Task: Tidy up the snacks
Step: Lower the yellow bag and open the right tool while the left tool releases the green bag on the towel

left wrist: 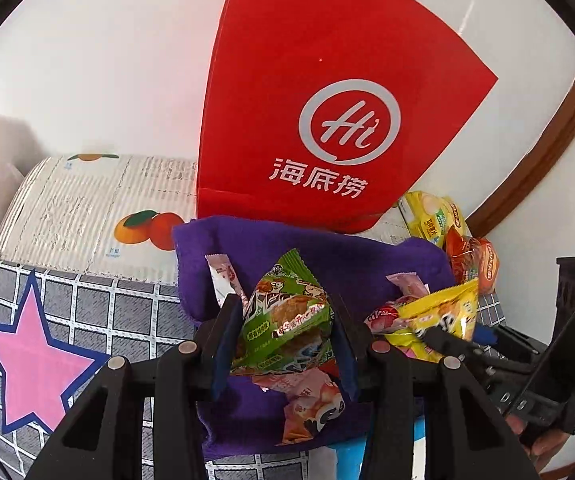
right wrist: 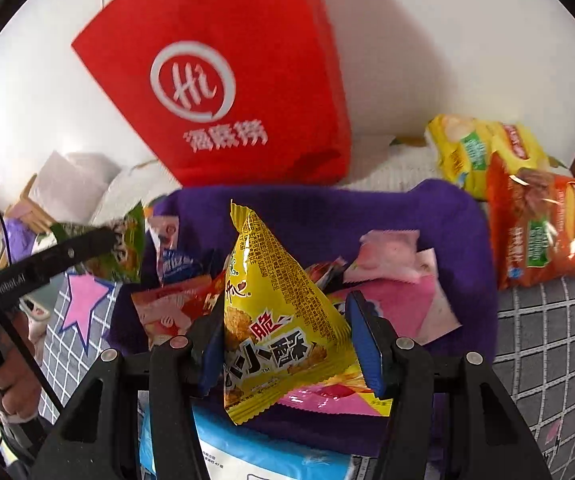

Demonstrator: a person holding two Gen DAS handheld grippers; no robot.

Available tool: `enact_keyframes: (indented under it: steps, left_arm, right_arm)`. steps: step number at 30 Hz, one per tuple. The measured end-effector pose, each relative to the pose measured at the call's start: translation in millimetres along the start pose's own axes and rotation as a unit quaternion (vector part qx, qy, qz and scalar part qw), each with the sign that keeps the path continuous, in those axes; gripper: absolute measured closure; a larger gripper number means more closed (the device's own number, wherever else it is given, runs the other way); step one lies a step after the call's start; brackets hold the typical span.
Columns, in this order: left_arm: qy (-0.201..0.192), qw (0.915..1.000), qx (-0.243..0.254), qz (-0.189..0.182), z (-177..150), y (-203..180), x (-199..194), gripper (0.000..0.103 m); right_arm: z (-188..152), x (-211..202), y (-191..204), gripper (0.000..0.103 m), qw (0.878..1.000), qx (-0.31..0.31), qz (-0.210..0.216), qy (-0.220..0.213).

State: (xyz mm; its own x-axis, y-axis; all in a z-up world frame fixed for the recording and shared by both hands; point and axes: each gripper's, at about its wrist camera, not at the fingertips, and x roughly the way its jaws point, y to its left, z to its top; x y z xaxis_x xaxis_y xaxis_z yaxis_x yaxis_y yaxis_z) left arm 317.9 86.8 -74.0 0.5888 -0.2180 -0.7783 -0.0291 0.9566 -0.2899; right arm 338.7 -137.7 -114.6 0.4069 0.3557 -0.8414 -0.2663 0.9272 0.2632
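Observation:
My left gripper [left wrist: 285, 328] is shut on a green snack packet [left wrist: 287, 320], held over a purple cloth [left wrist: 343, 260] strewn with small packets. My right gripper [right wrist: 287, 340] is shut on a yellow pyramid-shaped snack packet [right wrist: 279, 312] above the same purple cloth [right wrist: 427, 216]. In the left wrist view the yellow packet [left wrist: 439, 316] and the right gripper's fingers [left wrist: 447, 342] show at the right. In the right wrist view the green packet [right wrist: 125, 248] and a left finger [right wrist: 67, 254] show at the left. Pink packets [right wrist: 399, 272] and a red-pink one [right wrist: 175, 308] lie on the cloth.
A red paper bag [left wrist: 327, 100] with a white logo stands behind the cloth against a white wall. Yellow and orange chip bags [right wrist: 543, 224] lie at the right on a grey checked sheet [left wrist: 87, 312] with a pink star. A box printed with oranges [left wrist: 87, 208] sits at the left.

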Motion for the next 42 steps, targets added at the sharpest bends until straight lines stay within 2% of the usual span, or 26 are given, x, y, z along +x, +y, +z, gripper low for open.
enact_keyframes:
  steps: [10, 16, 22, 27, 31, 34, 42]
  left_arm:
    - [0.004, 1.0, 0.001, -0.006, -1.1, -0.4, -0.8, 0.062]
    - [0.007, 0.9999, 0.004, -0.009, -2.2, -3.8, 0.5, 0.062]
    - [0.011, 0.9999, 0.009, -0.009, -3.6, -7.9, 4.9, 0.062]
    - [0.017, 0.9997, 0.014, -0.012, -5.5, -12.0, 9.2, 0.062]
    - [0.019, 0.9996, 0.018, -0.012, -6.9, -15.1, 10.9, 0.062]
    - [0.02, 0.9995, 0.019, -0.013, -7.5, -16.5, 11.8, 0.062]
    - [0.02, 0.9992, 0.019, -0.031, -9.6, -22.1, 17.6, 0.062]
  right_arm:
    - [-6.7, 33.9, 10.4, 0.047, 0.999, -0.014, -0.009, 0.049]
    - [-12.3, 46.1, 20.4, 0.047, 0.997, -0.036, -0.013, 0.063]
    - [-12.9, 42.0, 18.8, 0.046, 0.997, -0.041, -0.019, 0.057]
    - [-14.1, 38.8, 23.5, 0.046, 0.995, -0.073, -0.038, 0.056]
    - [-13.5, 37.2, 22.7, 0.041, 0.995, -0.073, -0.038, 0.058]
    - [-11.4, 30.2, 19.8, 0.037, 0.997, -0.062, -0.034, 0.044]
    - [-6.7, 3.8, 16.8, 0.037, 0.998, -0.058, -0.036, 0.006]
